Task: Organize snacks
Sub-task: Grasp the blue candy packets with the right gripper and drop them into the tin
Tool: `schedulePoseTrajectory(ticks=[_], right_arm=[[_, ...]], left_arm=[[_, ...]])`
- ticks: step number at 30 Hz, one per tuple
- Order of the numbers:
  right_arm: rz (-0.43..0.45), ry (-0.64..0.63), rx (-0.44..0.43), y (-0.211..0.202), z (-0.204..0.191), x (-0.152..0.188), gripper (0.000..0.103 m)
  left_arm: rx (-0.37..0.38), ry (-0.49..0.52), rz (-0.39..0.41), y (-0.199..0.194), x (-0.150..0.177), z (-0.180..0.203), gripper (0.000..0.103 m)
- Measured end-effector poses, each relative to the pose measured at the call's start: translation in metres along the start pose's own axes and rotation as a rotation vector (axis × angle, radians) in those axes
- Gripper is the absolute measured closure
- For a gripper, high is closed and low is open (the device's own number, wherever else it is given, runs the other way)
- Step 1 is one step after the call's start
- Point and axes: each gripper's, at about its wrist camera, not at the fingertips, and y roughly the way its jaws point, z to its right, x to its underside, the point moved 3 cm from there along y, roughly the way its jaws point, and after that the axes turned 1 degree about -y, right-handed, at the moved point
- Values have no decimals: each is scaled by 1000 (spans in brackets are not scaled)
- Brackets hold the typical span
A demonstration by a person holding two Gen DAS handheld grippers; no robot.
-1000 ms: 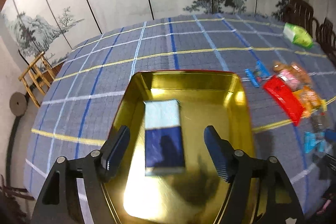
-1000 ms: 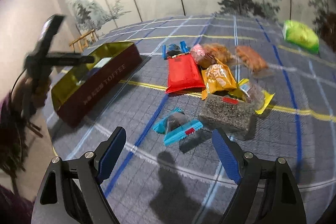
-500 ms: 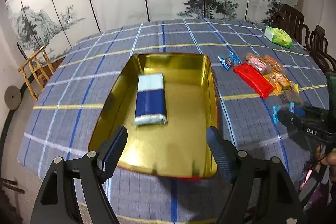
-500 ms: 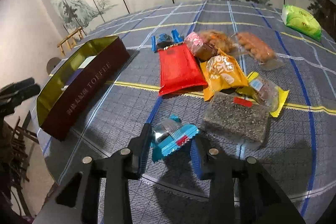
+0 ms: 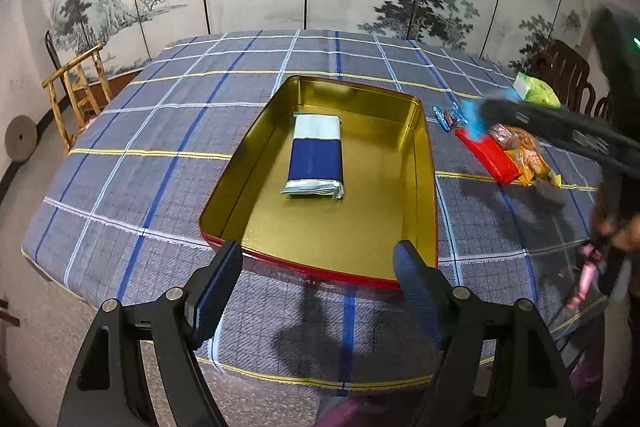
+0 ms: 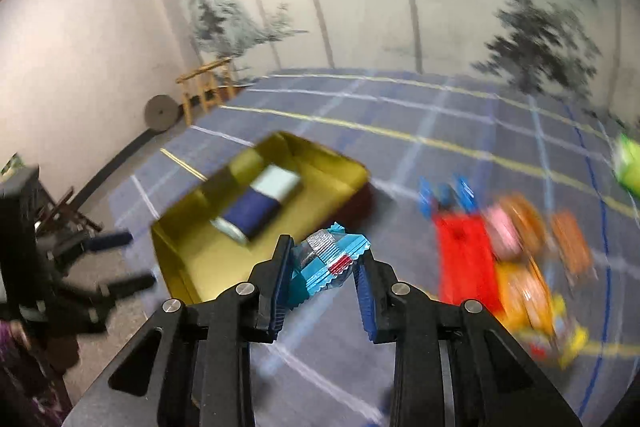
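Between the right tongs (image 6: 323,263) sits a small light-blue snack packet (image 6: 328,261), pinched on both sides by the blue pads and lifted clear of the bench (image 6: 400,115). That view is pretty motion-blurred, but the packet itself reads fine: crinkled ends, a silver patch and a little red stripe. It hangs just near the right side of the gold tin (image 6: 208,267), not inside it.

From the left wrist view, the left tongs (image 5: 318,277) are spread wide with nothing between them, hovering at the near edge of the tin (image 5: 424,187). The tin is a red-sided tray with a shiny gold inside, sitting on the blue plaid cloth of the bench (image 5: 160,131). One flat packet, white at the far end and dark blue at the near end (image 5: 316,159), lies inside the tin, toward its far left part.

To the right of the tin is the rest of the pile: a red packet (image 5: 490,157), orange ones (image 5: 528,157) touching it, a small blue candy (image 5: 448,115) just beyond, and a green bag (image 5: 536,91) farther off near the bench's far right edge. The right tongs' arm shows there as a dark blur over the pile.
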Motion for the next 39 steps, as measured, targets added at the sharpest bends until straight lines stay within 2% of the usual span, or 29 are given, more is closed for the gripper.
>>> schedulePoseTrajectory(ticks=[5, 9, 13, 25, 39], right_arm=[[-65, -61, -11, 54, -18, -31, 72], [-128, -85, 8, 95, -22, -41, 72], [-180, -80, 29, 126, -18, -42, 72], [-231, -65, 72, 164, -14, -45, 72], [-223, -60, 94, 176, -17, -51, 71]], left_arm=[[-8, -7, 10, -4, 0, -5, 29], [-14, -10, -1, -2, -2, -11, 24], [-12, -22, -4, 0, -3, -18, 24], [-34, -31, -28, 11, 0, -30, 23], [-42, -19, -42, 13, 3, -29, 19]])
